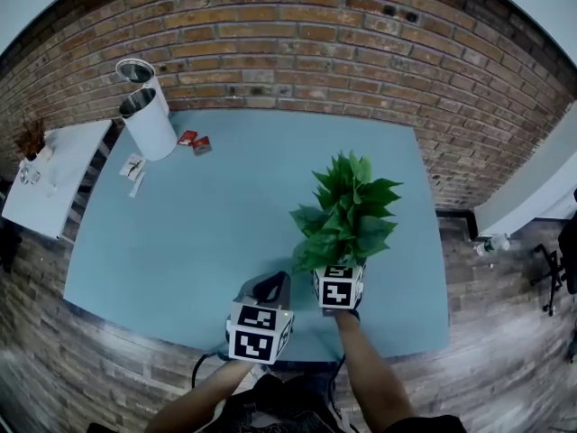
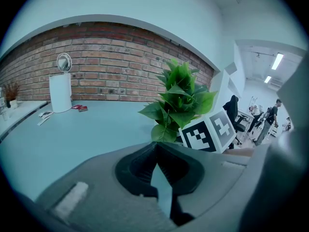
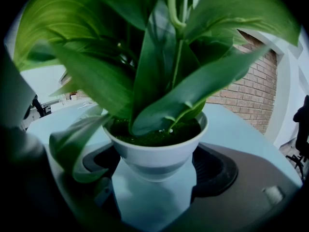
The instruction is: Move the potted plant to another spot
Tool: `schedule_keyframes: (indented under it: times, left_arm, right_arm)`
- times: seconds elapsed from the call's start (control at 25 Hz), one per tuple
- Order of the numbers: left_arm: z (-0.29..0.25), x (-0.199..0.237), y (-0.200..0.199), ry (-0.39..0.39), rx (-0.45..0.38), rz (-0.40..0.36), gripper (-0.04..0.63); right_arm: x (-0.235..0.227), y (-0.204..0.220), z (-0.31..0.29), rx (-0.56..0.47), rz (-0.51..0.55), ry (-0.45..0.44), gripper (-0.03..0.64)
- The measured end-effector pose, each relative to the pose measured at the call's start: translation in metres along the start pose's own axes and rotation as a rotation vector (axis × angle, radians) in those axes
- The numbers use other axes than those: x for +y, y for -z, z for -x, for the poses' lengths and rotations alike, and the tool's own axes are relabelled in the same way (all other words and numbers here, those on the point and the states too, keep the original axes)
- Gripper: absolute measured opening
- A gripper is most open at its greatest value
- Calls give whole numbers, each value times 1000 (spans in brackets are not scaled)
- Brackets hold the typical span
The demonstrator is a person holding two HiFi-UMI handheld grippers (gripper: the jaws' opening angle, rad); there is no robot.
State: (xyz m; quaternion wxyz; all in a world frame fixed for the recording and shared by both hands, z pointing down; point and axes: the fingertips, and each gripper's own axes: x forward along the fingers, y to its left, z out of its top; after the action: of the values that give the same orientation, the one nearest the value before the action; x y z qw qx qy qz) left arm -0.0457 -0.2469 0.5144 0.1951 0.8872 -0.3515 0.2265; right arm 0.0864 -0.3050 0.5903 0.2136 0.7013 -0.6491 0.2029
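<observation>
The potted plant (image 1: 347,210) has broad green leaves and a small white pot (image 3: 157,151); it is near the front right of the blue table (image 1: 207,233). My right gripper (image 1: 341,276) is shut on the pot, its dark pads against both sides of the pot's lower part in the right gripper view, and leaves fill the upper half there. I cannot tell whether the pot rests on the table or hangs just above it. My left gripper (image 1: 270,289) hovers just left of the plant, shut with nothing in it. The plant (image 2: 178,100) and the right gripper's marker cube (image 2: 210,132) show ahead of it.
A white cylindrical bin (image 1: 149,120) with an open lid stands at the back left, with red packets (image 1: 194,142) and paper slips (image 1: 133,170) beside it. A white side table (image 1: 54,174) lies left, a brick wall (image 1: 297,43) behind. People (image 2: 231,112) stand far right.
</observation>
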Motion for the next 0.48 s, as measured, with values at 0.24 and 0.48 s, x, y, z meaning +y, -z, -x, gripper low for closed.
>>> schedule_keyframes:
  times: [0.24,0.48]
  left_arm:
    - [8,-4,6,28,-2,-21,-2]
    - [17,-4,17,51,-1,-29,-2]
  right_arm:
    - [0,10,11,-15,-18,35,465]
    - [11,20,27,-1,-18,37,465]
